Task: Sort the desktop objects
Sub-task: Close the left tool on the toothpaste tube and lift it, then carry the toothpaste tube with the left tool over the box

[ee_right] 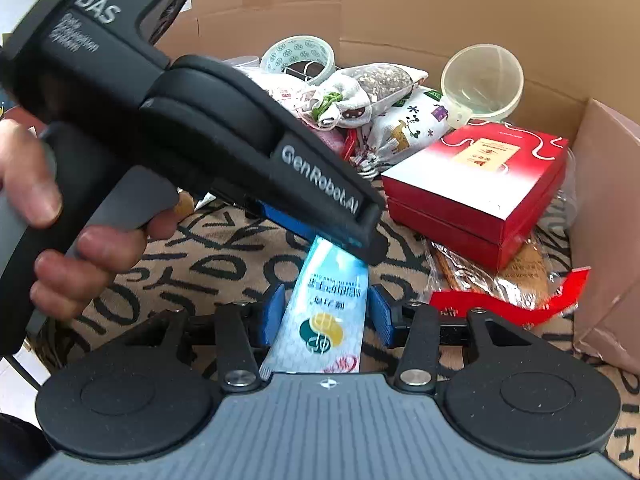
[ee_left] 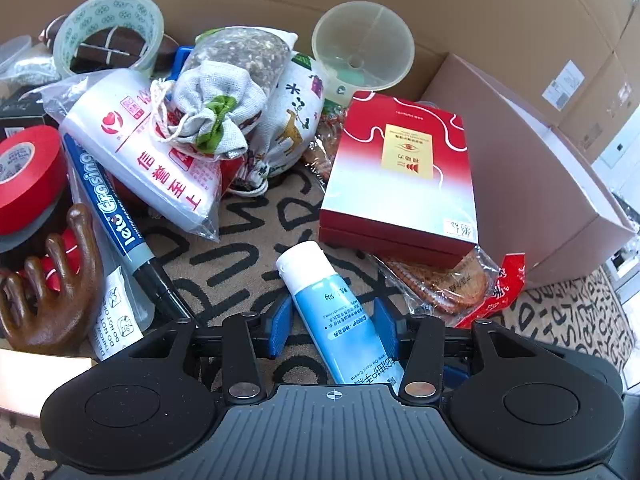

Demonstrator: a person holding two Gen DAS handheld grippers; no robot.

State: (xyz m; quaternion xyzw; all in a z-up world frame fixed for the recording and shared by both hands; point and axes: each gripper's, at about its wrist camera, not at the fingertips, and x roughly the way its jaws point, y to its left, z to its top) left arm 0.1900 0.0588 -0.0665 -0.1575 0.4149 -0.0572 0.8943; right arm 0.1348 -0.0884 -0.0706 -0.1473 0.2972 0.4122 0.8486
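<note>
- A storage or packing corner, more stockroom than home: plain cardboard cartons (ee_left: 592,92) with shipping labels stacked at the far right.
- A brown cardboard wall (ee_right: 440,8) closes the far side.
- A letter-patterned mat (ee_left: 240,256) covers the surface.
- Household odds lie heaped on it: tape rolls (ee_left: 108,32), a plastic funnel (ee_left: 362,46), a red gift box (ee_left: 400,172).

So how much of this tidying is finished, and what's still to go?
Nothing looks sorted yet. In hand: the hand cream tube lies between the fingers of both the left gripper and the right gripper, whose jaws stand apart around it. Still loose on the patterned mat: the red box, tape rolls, drawstring pouches, marker, funnel and snack packet.
</note>
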